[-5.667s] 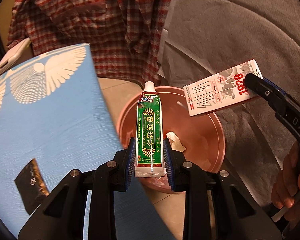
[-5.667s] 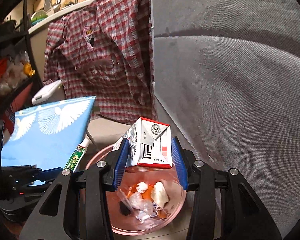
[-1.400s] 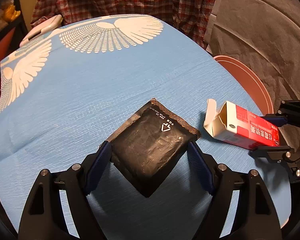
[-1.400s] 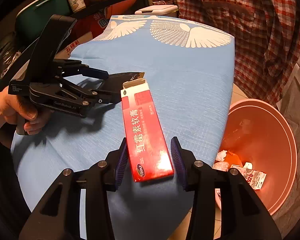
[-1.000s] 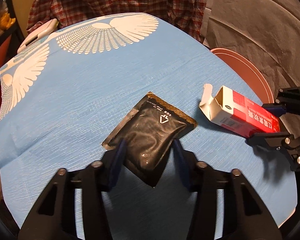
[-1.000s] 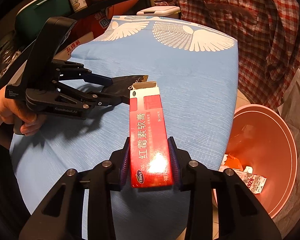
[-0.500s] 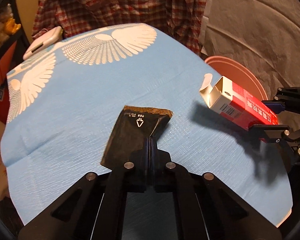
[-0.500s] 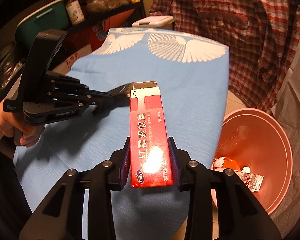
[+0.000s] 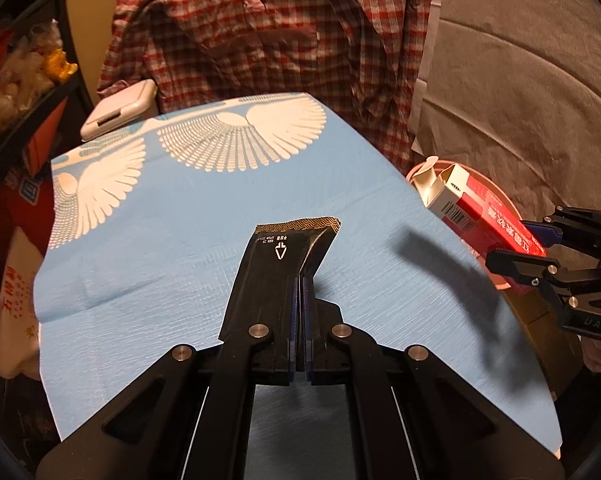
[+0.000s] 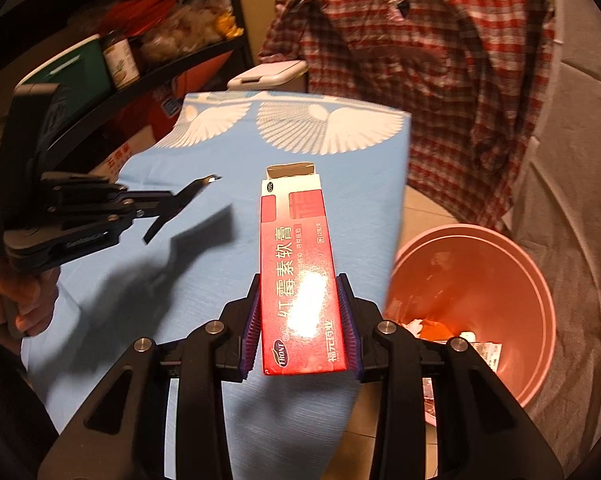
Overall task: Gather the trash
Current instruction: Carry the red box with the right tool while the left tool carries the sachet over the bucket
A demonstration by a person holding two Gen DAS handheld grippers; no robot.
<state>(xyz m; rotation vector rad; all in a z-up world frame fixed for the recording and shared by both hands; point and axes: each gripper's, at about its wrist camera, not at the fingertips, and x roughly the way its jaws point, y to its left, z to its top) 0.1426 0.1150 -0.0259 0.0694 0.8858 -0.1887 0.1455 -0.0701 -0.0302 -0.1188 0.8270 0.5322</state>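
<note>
Black foil is what we've got pinched in the left gripper [image 9: 299, 280], jaws squeezed flat on a black sachet [image 9: 278, 268] lifted off the table [image 9: 180, 216], small white print and an arrow too tiny to read. Over on our right gripper [image 10: 300, 320], jaws clamp a red carton [image 10: 300, 280] by its bottom end, logo reading "FRONT" plus big Chinese characters, glare washing out the middle, top flap open. Just past the blue winged cloth sits the pink bin [image 10: 512, 264], with crumpled scraps inside that we can't really identify. Plaid shirt [image 9: 268, 28] hangs behind.
</note>
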